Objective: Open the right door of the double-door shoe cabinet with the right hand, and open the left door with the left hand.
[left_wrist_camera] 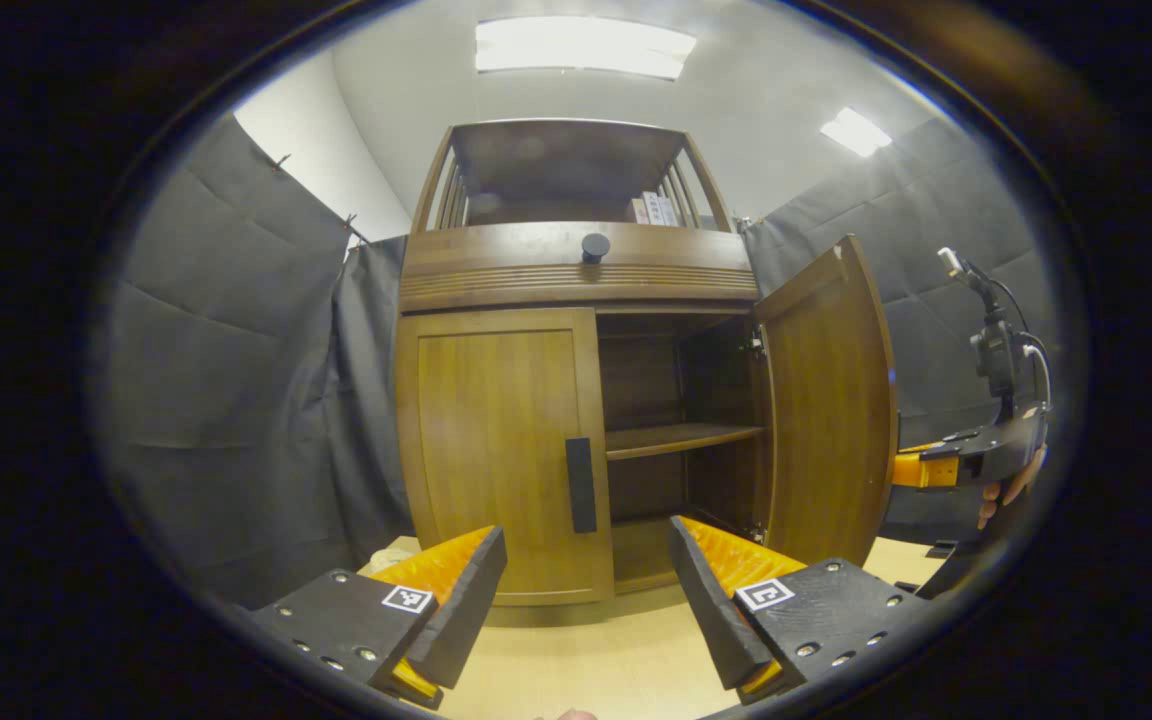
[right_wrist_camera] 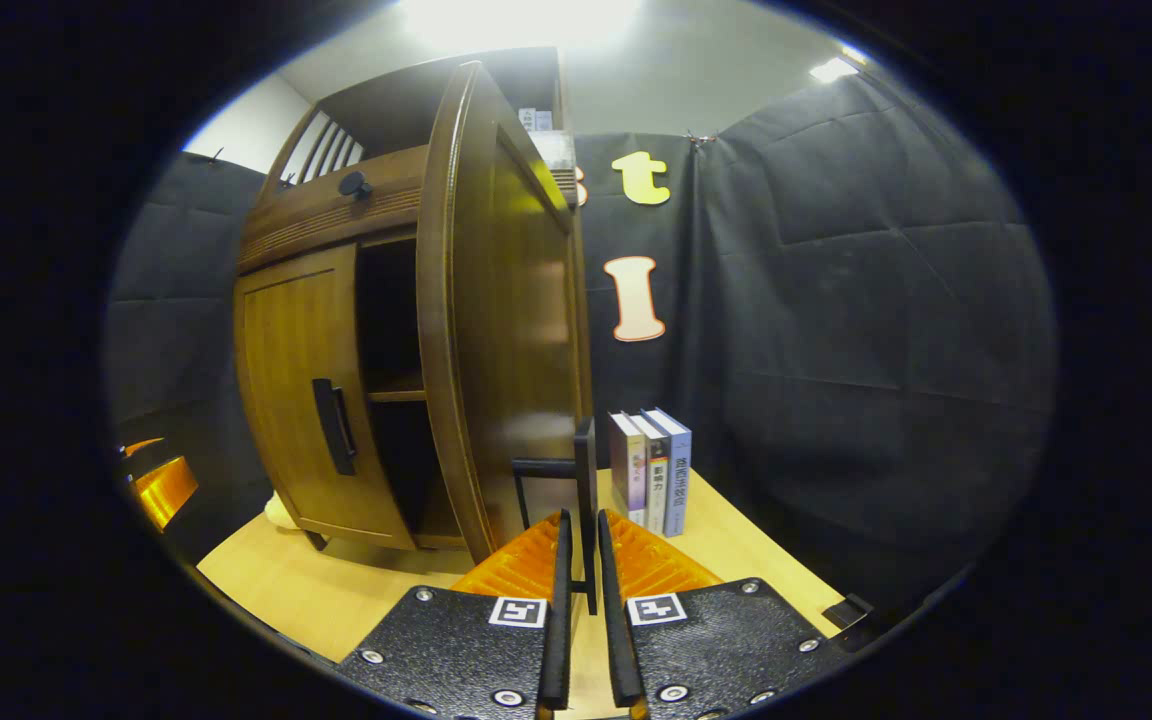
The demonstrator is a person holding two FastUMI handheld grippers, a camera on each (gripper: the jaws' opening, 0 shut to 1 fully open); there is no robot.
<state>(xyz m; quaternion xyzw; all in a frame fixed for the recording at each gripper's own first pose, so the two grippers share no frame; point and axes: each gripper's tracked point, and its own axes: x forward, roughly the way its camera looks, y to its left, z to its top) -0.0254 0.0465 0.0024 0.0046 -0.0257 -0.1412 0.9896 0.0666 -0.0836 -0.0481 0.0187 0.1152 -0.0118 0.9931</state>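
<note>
One door is out and one is shut: the right door (right_wrist_camera: 496, 330) stands swung wide, the right gripper (right_wrist_camera: 581, 560) with jaws pinched narrow on its handle (right_wrist_camera: 584, 470). The left gripper (left_wrist_camera: 586, 590) hangs with jaws wide before the left door (left_wrist_camera: 501, 450); coming in off-line, they could slip past its handle (left_wrist_camera: 581, 485). Pull the right door further and it may sweep the books (right_wrist_camera: 651, 470) off the desk (right_wrist_camera: 336, 590).

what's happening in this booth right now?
A person is opening a double-door shoe cabinet with two handheld grippers. The right gripper is shut on the right door's handle, and the right door is swung wide open, showing a shelf inside. The left door is closed; the left gripper is open, aimed at its handle without touching it.
</note>
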